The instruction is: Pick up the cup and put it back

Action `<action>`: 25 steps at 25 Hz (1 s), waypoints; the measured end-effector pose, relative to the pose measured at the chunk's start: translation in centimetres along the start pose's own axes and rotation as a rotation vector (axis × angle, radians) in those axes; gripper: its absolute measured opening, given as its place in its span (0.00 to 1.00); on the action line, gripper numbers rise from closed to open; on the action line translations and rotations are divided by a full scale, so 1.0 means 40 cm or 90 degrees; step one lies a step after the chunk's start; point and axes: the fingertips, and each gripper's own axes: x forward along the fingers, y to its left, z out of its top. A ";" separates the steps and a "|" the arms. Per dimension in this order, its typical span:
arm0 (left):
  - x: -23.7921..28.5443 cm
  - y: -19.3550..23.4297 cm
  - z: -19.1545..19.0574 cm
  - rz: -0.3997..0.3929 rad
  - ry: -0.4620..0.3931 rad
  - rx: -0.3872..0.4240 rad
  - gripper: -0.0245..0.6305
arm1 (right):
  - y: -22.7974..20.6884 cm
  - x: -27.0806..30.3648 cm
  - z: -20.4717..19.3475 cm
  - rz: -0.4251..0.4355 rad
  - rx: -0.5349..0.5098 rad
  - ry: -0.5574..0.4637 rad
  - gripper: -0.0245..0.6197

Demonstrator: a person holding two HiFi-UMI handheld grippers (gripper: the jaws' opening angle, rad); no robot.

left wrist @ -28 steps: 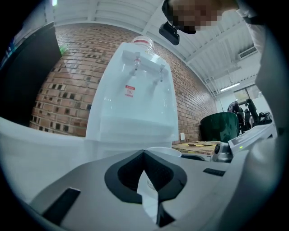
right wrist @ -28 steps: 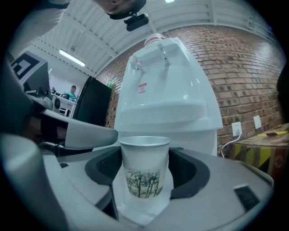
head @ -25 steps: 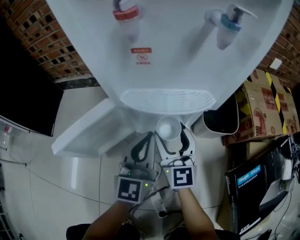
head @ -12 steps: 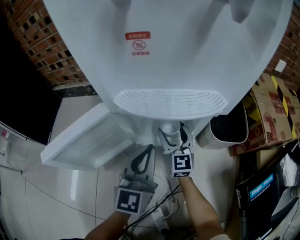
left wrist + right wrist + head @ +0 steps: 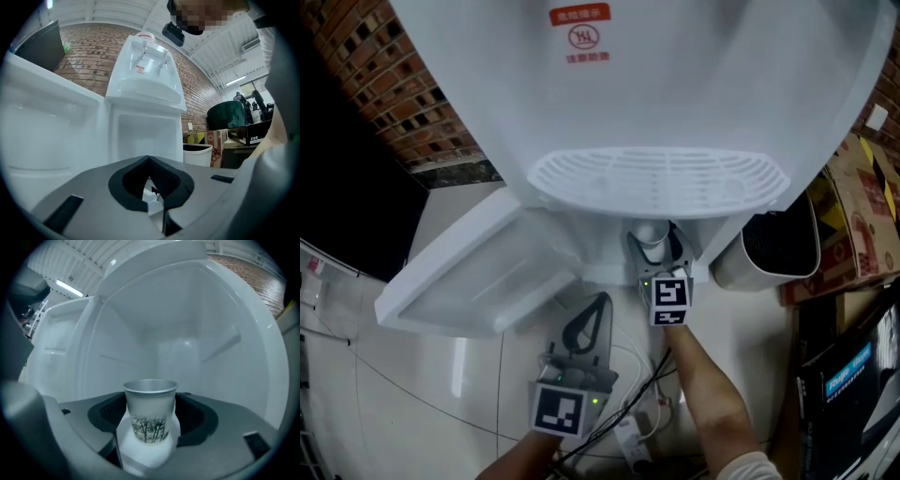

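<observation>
Down on the left, the white door (image 5: 478,272) of the water dispenser (image 5: 694,84) hangs open over the floor (image 5: 422,375). Beside it, low down, is the left gripper (image 5: 596,302). Its fingers (image 5: 124,180) are pressed together and hold nothing. It is well back from the cupboard (image 5: 187,348) under the dispenser.

Going right, the right gripper (image 5: 654,242) reaches under the drip tray (image 5: 656,178) and into the cupboard. Its fingers (image 5: 105,416) stand wide and squeeze a paper cup (image 5: 150,416) from both sides. The cup stands straight up, mouth on top, with little trees drawn low on its side. It sits right between the fingers, and the back wall of the cupboard is straight ahead of it. I cannot tell if its bottom touches the cupboard floor.

I think the cup is being put back. The right hand is the near one, so it should do it: go down softly, keep the cup upright, then let go. Farthest right, a white bin (image 5: 778,248) stands beside the dispenser.
</observation>
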 end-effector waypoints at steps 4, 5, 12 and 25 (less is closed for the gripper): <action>0.001 0.004 -0.006 -0.002 -0.001 0.004 0.04 | 0.002 0.003 -0.003 -0.003 -0.007 0.006 0.59; 0.001 0.002 -0.006 -0.003 -0.002 0.004 0.04 | 0.001 -0.001 -0.005 -0.003 -0.008 0.007 0.59; 0.005 -0.019 -0.009 -0.022 -0.006 0.013 0.04 | -0.005 -0.036 0.016 -0.011 0.001 0.001 0.59; 0.027 -0.046 0.070 -0.029 -0.039 -0.026 0.04 | 0.068 -0.230 0.220 -0.013 0.004 -0.014 0.29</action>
